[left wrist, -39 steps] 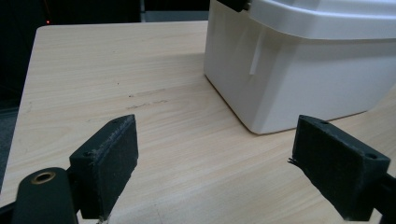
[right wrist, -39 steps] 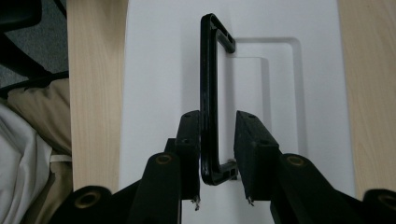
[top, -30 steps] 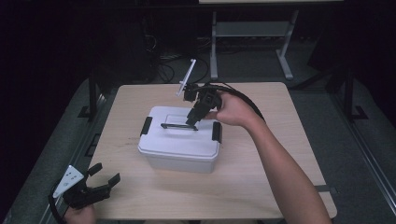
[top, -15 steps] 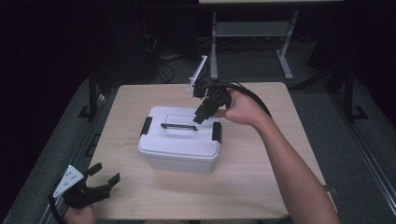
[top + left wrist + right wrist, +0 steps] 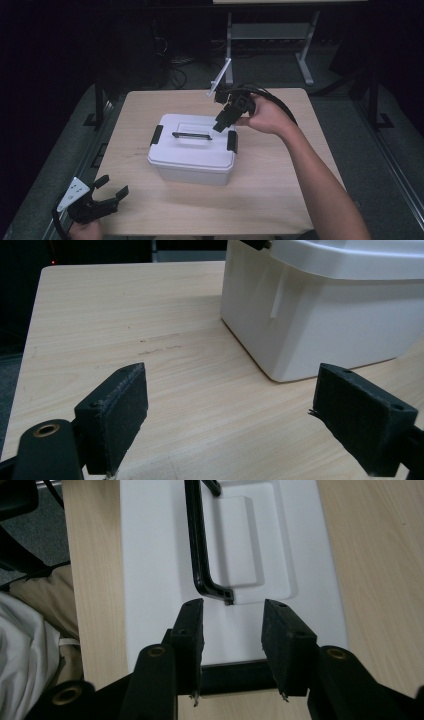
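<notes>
The right gripper (image 5: 220, 124) lifts off the handle (image 5: 192, 135) and slides toward the box's (image 5: 192, 160) right end, jaws having just been opening, now half spread with nothing between them. The handle lies flat on the lid (image 5: 150, 555); the box sits mid-table (image 5: 280, 200). It looks headed for the right latch (image 5: 232, 141). The left gripper (image 5: 107, 192) waits, spread wide, at the near left corner.

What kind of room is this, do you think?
Probably a lab or workshop: a bare wooden table on grey carpet, a tangle of cables on the floor behind, and a metal desk frame.
</notes>
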`<state>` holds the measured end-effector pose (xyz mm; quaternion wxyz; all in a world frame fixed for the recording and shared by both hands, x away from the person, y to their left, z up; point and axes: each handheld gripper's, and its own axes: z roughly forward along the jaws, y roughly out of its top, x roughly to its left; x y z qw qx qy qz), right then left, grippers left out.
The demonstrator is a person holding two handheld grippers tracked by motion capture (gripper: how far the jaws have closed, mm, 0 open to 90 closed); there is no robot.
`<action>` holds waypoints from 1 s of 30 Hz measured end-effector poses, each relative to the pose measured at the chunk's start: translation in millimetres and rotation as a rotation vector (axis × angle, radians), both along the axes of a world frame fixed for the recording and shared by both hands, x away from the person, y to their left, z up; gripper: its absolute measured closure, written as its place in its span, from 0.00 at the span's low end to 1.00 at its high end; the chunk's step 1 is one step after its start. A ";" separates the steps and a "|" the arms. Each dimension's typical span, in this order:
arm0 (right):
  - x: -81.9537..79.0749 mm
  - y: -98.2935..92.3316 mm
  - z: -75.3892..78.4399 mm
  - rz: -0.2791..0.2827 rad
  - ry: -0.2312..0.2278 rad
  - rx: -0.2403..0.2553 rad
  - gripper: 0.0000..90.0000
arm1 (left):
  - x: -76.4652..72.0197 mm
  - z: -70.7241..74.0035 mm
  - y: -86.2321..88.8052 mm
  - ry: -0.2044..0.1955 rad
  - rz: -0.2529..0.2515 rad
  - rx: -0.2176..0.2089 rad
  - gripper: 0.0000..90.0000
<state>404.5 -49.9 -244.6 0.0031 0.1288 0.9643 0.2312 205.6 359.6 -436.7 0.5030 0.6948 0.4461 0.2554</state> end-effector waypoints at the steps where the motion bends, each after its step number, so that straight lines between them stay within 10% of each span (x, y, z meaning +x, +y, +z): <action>1: 0.3 -1.6 -1.4 0.000 0.003 0.004 0.67 | 0.0 0.1 0.0 -0.001 0.000 0.001 0.15; 30: -3.7 -41.4 -5.1 -0.079 0.011 0.011 0.57 | -1.4 -0.6 1.9 0.001 0.009 0.001 0.15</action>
